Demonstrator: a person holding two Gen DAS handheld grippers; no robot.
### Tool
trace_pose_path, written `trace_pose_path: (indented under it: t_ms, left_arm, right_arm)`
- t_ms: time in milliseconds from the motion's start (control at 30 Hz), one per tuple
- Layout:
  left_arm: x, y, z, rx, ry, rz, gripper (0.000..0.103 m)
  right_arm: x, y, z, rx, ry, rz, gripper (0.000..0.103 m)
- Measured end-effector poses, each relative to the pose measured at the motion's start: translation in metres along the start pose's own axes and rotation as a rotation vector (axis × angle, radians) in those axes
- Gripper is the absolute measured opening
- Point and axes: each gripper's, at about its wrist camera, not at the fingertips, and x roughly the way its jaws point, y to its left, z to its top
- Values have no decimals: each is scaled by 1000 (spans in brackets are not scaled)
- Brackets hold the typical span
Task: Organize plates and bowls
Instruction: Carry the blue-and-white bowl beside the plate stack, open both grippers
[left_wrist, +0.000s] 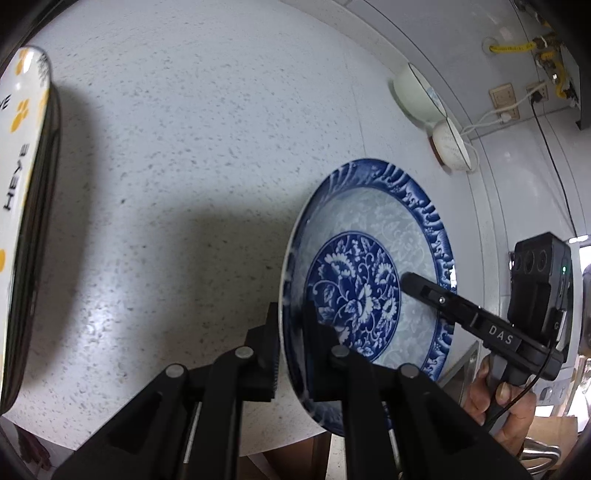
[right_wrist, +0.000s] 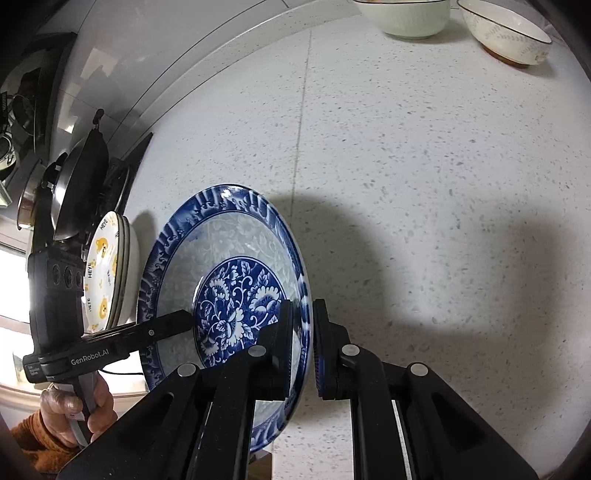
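Speckled white kitchen countertop (left_wrist: 192, 155), tiled wall behind. Blue-and-white floral plate (left_wrist: 373, 280) held above it, clamped at opposite rim edges by left gripper (left_wrist: 291, 347) and right gripper (right_wrist: 303, 350), both narrow. Risk: hands drifting apart would lose the rim; plate drops. Cartoon-print plates (right_wrist: 107, 273) stacked close.

"DAS" is printed on the right tongs (left_wrist: 406, 280). "GenRobot.AI" is on the left tongs (right_wrist: 184, 319). "HEYE" marks the yellow-printed plate (right_wrist: 101, 273) just beyond the left tongs.
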Motion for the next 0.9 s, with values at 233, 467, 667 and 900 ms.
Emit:
trace_pose_path:
  t_ms: [233, 467, 667, 900]
  left_arm:
    - [-1, -4, -3, 46, -8, 20, 11]
    - [-19, -9, -6, 120, -34, 84, 17]
    - [-50, -6, -2, 140, -94, 103, 37]
    - [-64, -51, 24, 205, -111, 33, 78]
  right_arm:
    - [3, -11, 1, 23, -10, 15, 10]
    - [-7, -20, 2, 44, -39, 53, 15]
    - [-23, -27, 5, 36, -87, 41, 28]
    - [-38, -29, 16, 14, -129, 27, 41]
